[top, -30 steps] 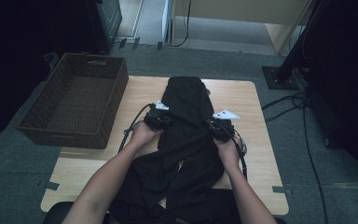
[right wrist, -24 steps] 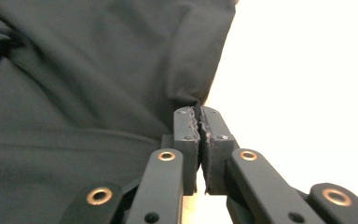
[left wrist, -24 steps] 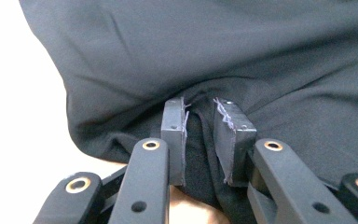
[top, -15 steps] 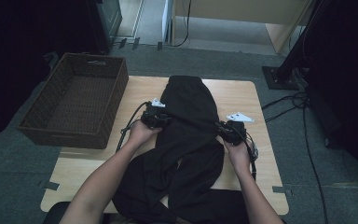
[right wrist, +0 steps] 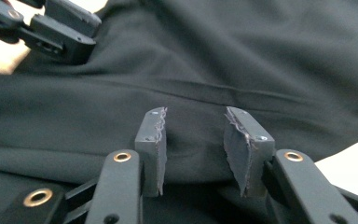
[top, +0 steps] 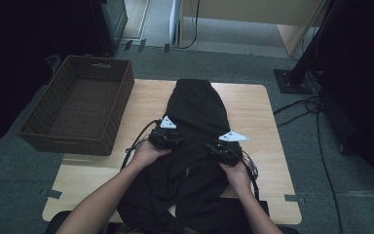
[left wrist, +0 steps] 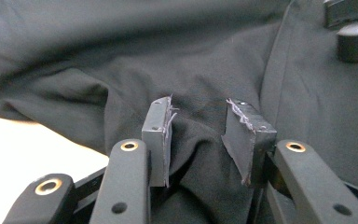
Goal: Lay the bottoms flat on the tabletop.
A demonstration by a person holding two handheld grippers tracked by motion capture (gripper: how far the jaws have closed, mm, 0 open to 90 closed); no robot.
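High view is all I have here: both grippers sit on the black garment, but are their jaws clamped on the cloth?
Observer: No. In the left gripper view the left gripper has just been opening; a ridge of the black garment stands between its pads, which stand apart with a gap around it.
Operator: And the right one?
Observer: In its own view the right gripper has also just been opening, and the cloth lies flat beyond its jaws, with none between its pads.
Operator: Any seam near it?
Observer: Yes, a seam line runs across the cloth just past its jaws.
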